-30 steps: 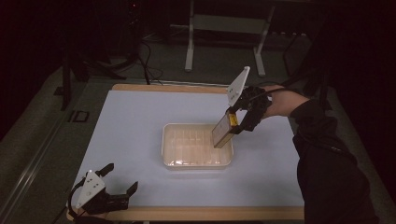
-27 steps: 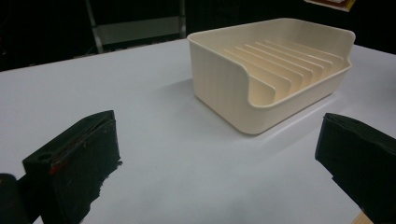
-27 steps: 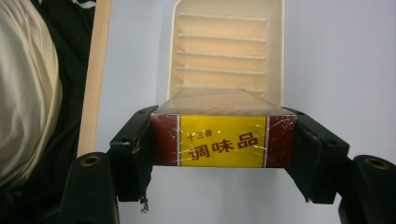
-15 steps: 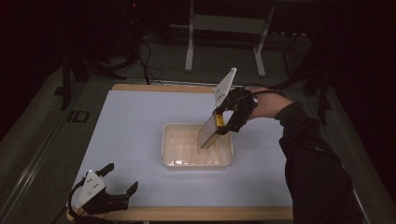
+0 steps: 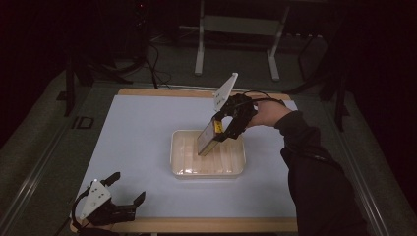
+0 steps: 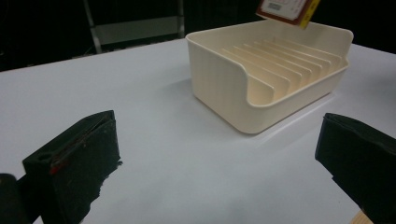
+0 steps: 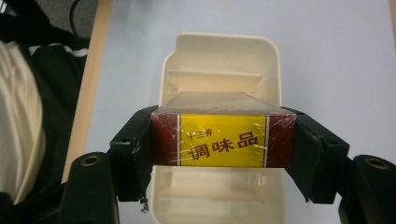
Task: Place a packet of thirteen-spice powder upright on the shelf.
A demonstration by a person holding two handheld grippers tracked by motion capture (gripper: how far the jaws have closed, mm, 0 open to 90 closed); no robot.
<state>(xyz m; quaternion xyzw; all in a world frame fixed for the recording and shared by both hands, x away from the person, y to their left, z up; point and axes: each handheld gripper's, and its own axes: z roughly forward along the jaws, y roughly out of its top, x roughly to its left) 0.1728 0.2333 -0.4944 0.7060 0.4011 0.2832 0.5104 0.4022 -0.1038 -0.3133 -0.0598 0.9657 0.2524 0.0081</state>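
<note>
On the white table [image 5: 142, 132] sits a cream slotted tray [image 5: 236, 169]. Tilted above it, a red-and-yellow box [image 5: 210, 137] is clamped between the right gripper [image 5: 231, 123]'s 2 jaws. The left gripper [image 5: 115, 204] rests at the near edge, jaws spread, holding nothing.

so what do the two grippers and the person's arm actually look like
Both are black two-jaw tools. The left gripper carries a pale grey three-cornered plate on top; its jaws are blocky black pads, one with a red streak. The right gripper has the same kind of plate, a black cable looping over the hand, and brass-ringed holes in its jaws. The sleeve is dark.
</note>
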